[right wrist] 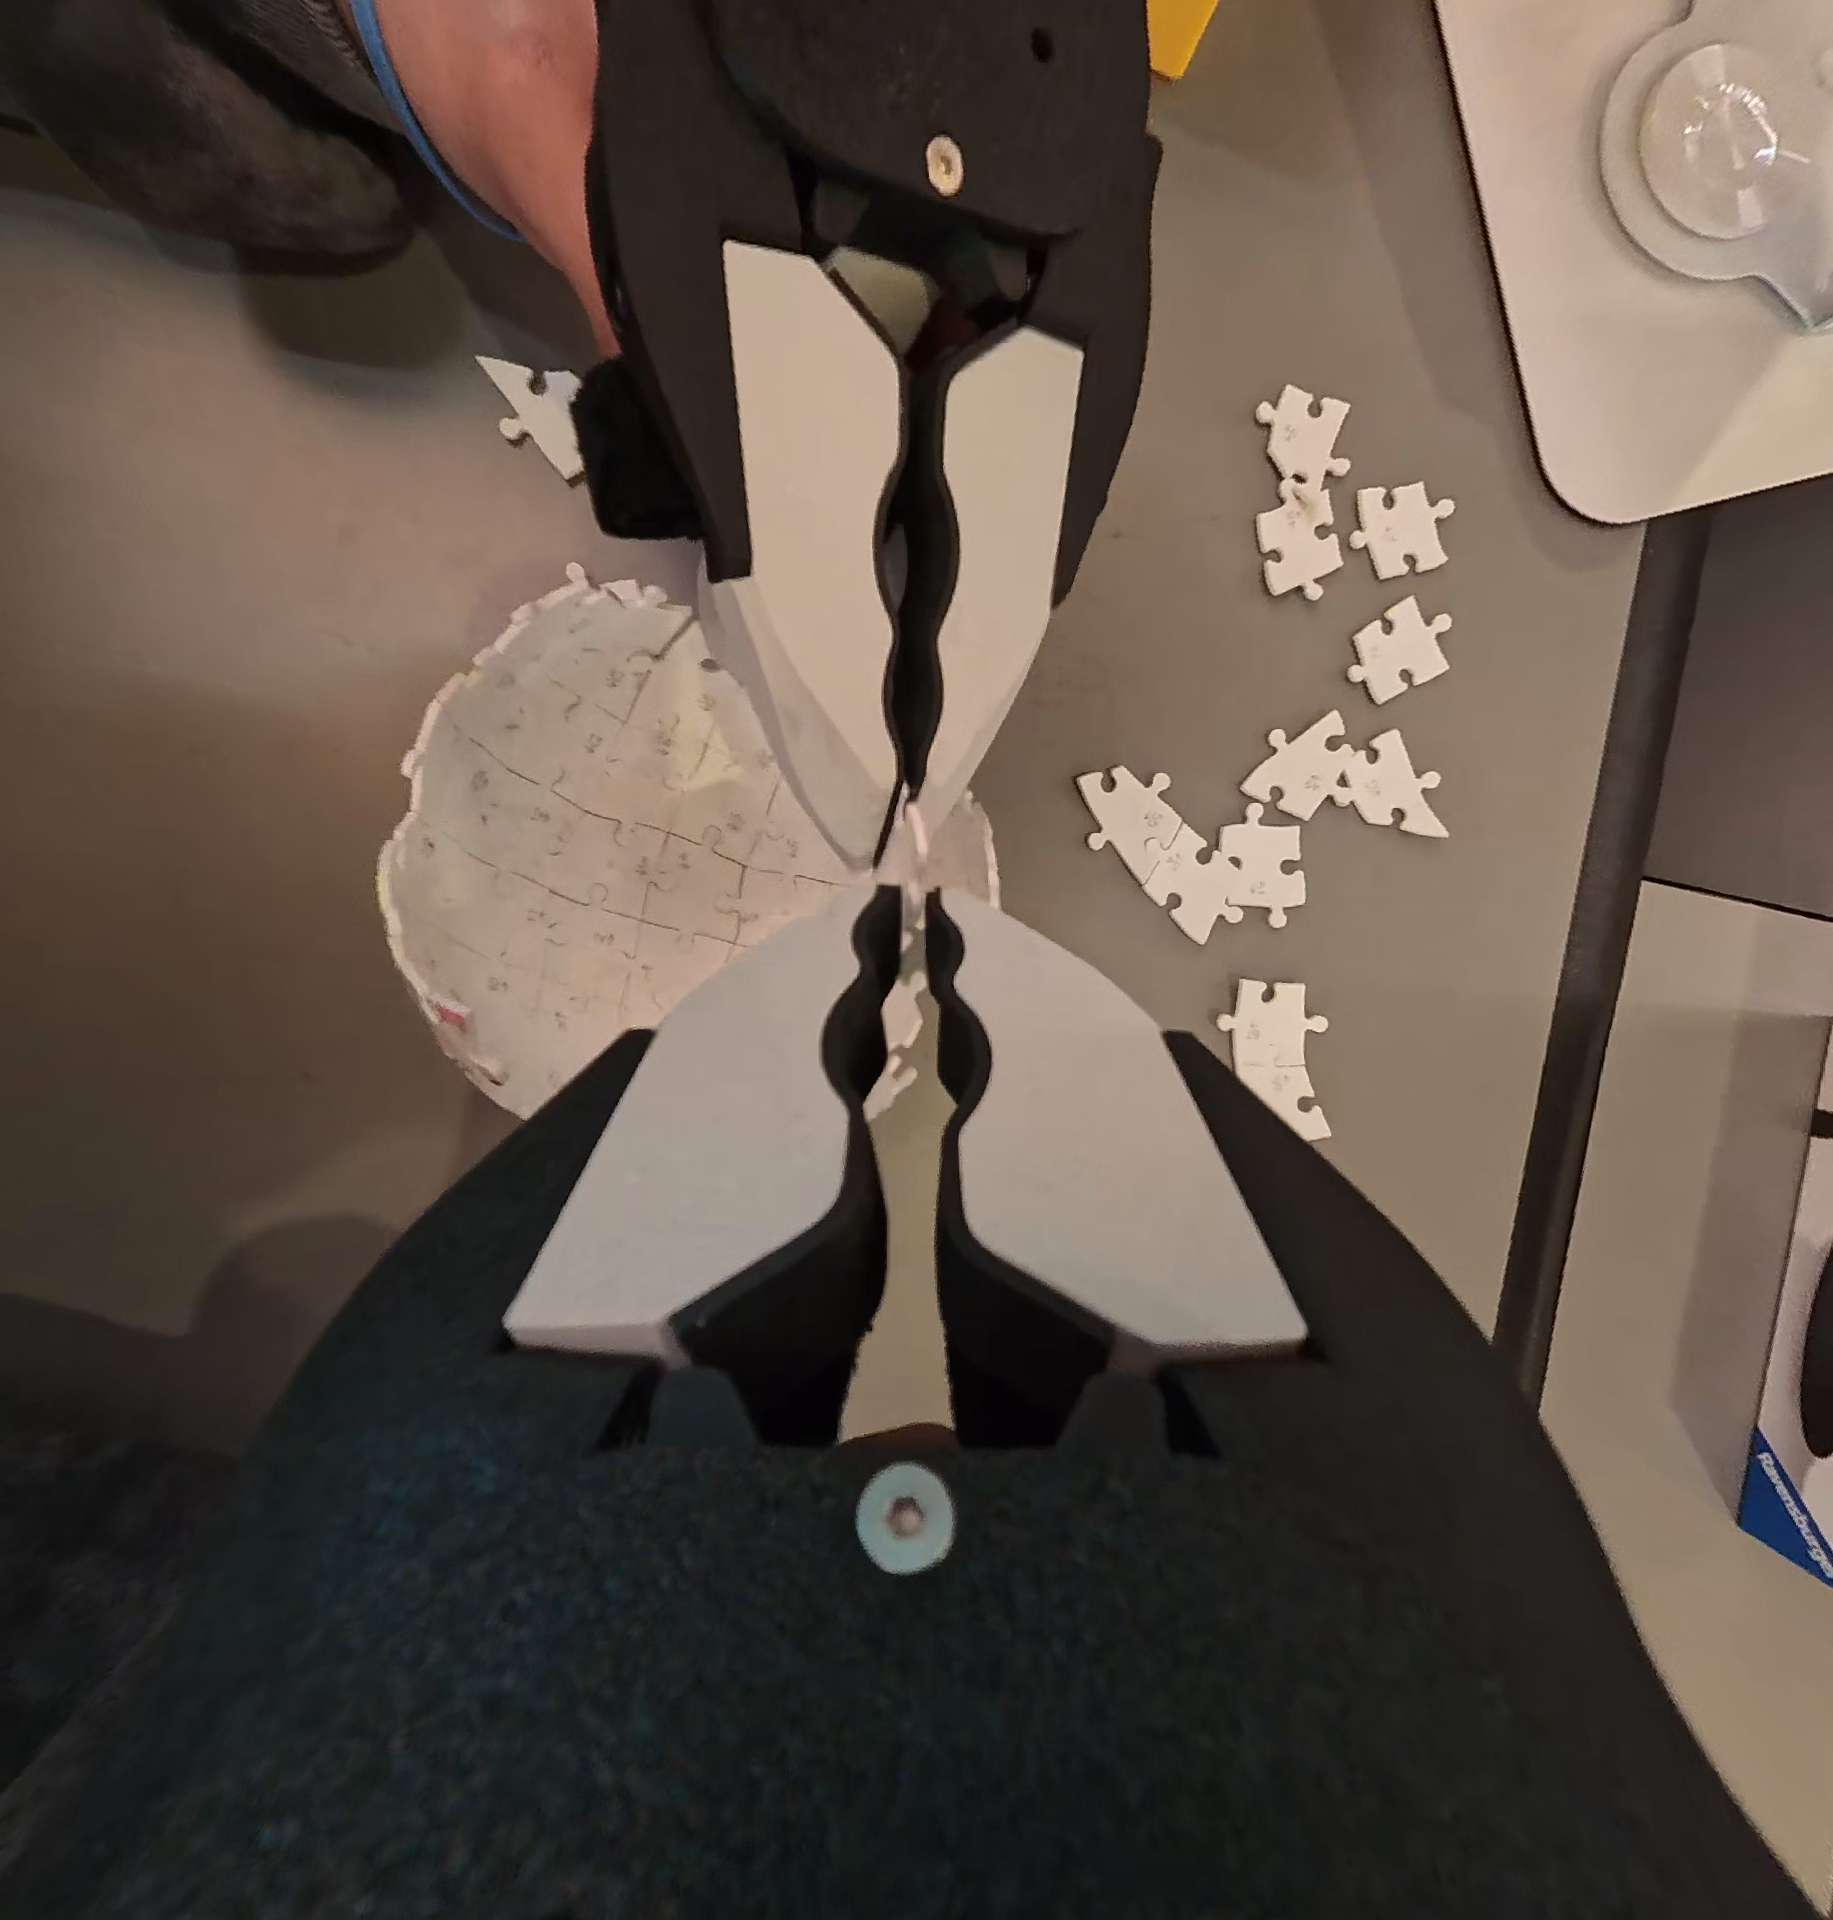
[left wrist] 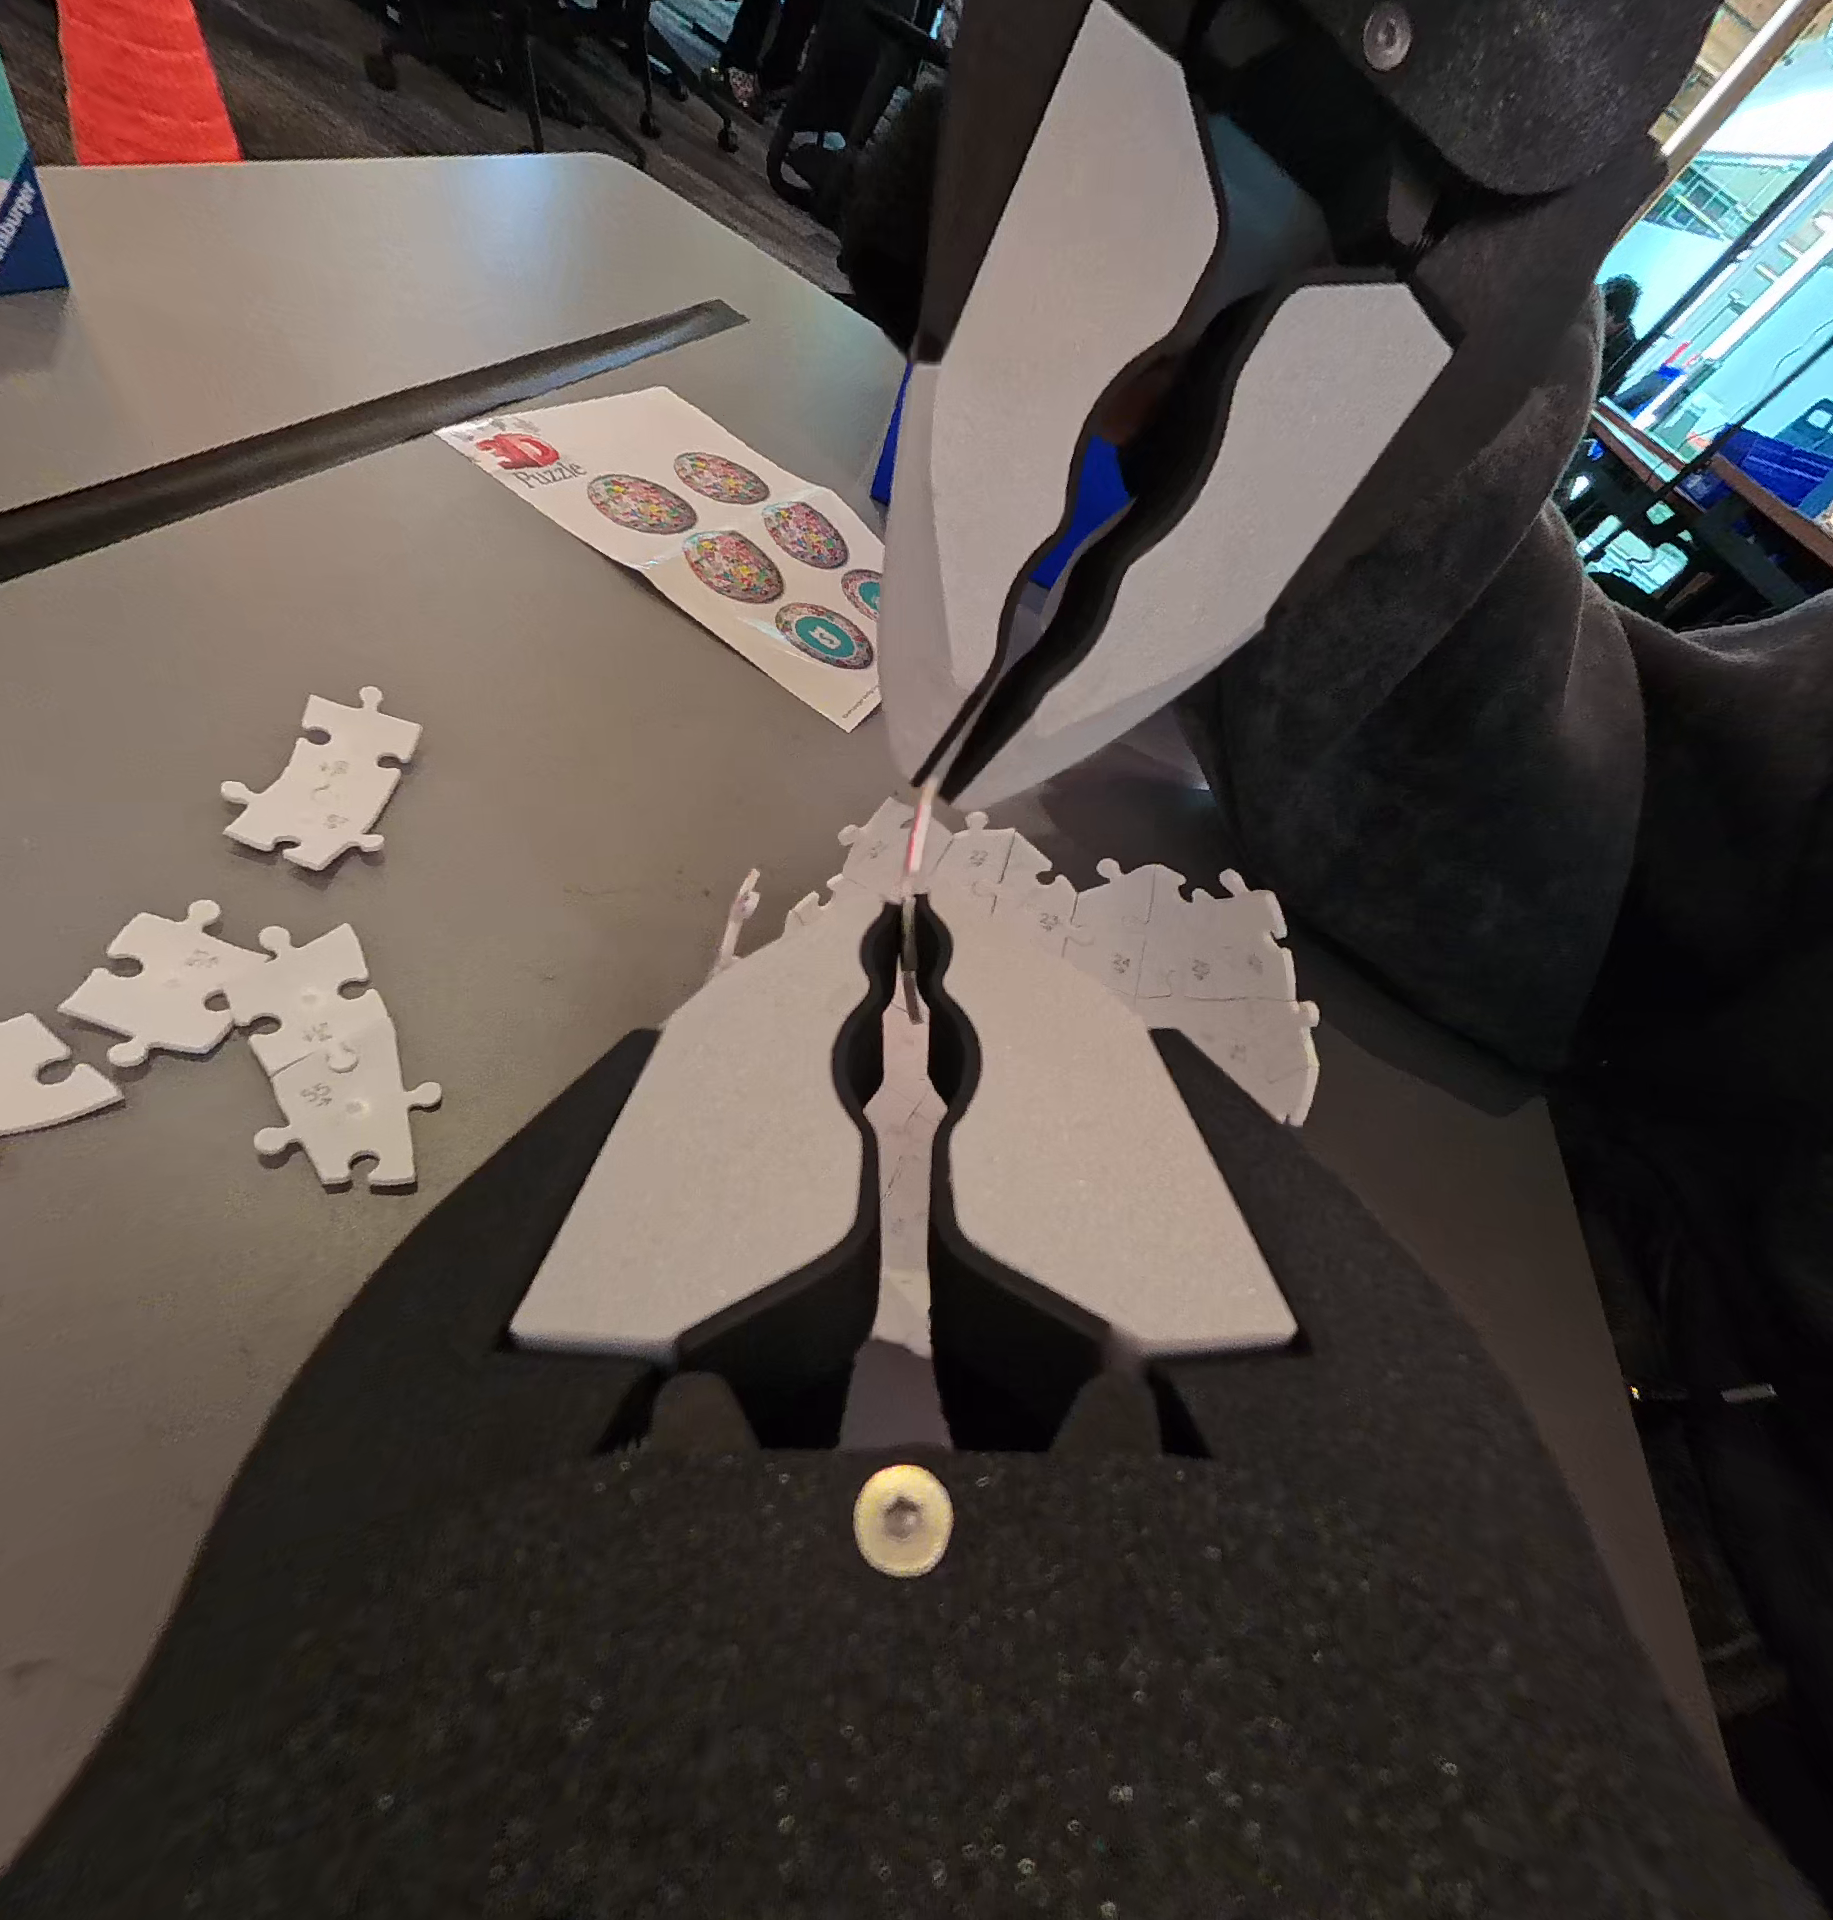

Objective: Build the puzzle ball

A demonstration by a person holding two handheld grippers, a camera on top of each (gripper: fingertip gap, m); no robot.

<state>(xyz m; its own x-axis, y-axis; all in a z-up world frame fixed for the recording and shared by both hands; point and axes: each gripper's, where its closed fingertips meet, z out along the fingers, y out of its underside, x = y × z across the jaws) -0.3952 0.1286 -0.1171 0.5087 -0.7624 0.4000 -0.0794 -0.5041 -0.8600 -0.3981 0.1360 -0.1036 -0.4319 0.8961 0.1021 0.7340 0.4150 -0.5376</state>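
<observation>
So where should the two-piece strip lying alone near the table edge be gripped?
Take the joined strip across its narrow width at the seam, coming straight down. It lies flat and apart from the other loose pieces, so the fingers get room on both long sides.

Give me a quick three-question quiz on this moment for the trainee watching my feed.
1. True or false: the half-built ball sits on the table with its open side up.
2. What does the right gripper hold, together with the left gripper?
A. the instruction sheet
B. a piece at the rim of the ball
C. nothing
3. In the right wrist view, on which side of the ball do most of the loose pieces lie?

Key
1. True; the white numbered inside faces up.
2. B; both pairs of jaws are closed on the rim area, tip to tip.
3. The right side of the picture.
</observation>
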